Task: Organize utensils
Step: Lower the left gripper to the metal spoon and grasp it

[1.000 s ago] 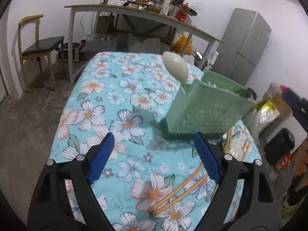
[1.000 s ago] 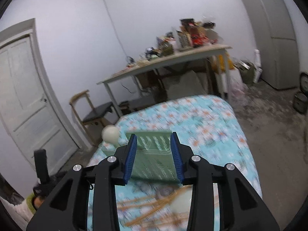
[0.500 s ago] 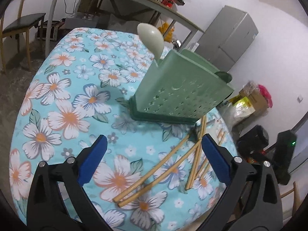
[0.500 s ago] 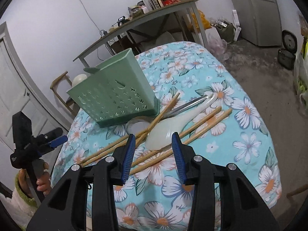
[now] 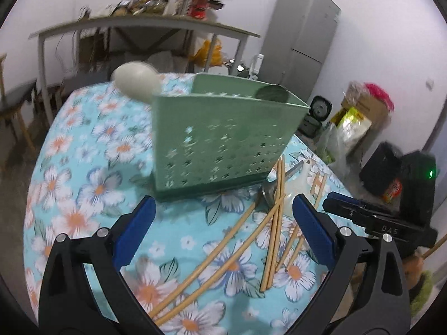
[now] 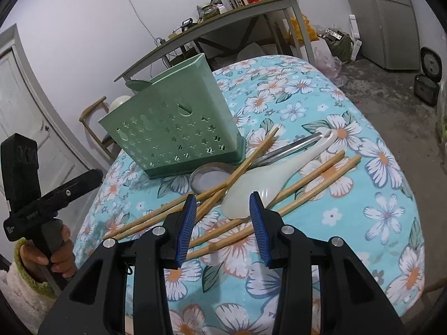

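Observation:
A green perforated utensil holder (image 5: 220, 142) (image 6: 173, 131) stands on the floral table with a white spoon (image 5: 137, 81) sticking out of it. Beside it lie several wooden chopsticks (image 5: 223, 251) (image 6: 315, 184), a white ladle (image 6: 268, 178) and a metal spoon (image 6: 212, 178). My left gripper (image 5: 220, 229) is open and empty, just in front of the holder above the chopsticks. My right gripper (image 6: 222, 217) is open and empty, its jaws either side of the white ladle's bowl, low over the chopsticks. The right gripper also shows in the left wrist view (image 5: 377, 223).
The floral cloth table (image 6: 363, 195) drops off at rounded edges. A long desk (image 6: 223, 19) with clutter stands behind. A grey cabinet (image 5: 301, 36), bags (image 5: 357, 114) and a chair (image 6: 95, 117) stand on the floor around.
Both grippers have come lower and closer to the table. The right gripper has moved in over the white ladle and chopsticks. The left view has swung nearer the holder.

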Tool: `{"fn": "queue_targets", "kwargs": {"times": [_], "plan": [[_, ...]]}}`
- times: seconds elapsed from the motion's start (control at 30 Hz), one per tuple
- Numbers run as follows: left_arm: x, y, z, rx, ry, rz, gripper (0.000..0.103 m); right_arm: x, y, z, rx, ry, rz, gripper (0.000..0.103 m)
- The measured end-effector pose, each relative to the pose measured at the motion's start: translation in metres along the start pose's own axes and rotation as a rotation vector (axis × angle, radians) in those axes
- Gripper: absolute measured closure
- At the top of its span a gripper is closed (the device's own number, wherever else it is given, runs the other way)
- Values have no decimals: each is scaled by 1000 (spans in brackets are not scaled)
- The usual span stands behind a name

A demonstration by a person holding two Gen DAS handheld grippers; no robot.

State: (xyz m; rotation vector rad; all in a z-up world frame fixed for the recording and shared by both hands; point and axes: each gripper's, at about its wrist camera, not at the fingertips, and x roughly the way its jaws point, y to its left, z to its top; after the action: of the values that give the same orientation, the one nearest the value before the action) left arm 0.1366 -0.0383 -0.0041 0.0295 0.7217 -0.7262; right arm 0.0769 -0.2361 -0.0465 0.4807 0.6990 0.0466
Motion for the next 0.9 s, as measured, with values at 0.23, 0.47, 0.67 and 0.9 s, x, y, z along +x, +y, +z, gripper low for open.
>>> {"fn": "queue_targets", "kwargs": {"times": [0.23,0.47,0.67,0.9], "plan": [[22,-33,6,134,3,3,8,6,-12,-4,34,4,38,64],[60,-53,6,174,87,-23,53,7,-26,-6,50,-4,47,64],[88,-54,7,145,150,-25,75,5,-40,-5,68,-18,47,64],[116,-53,-2,118,234,10,84,5,-48,-5,75,-27,52,64]]}}
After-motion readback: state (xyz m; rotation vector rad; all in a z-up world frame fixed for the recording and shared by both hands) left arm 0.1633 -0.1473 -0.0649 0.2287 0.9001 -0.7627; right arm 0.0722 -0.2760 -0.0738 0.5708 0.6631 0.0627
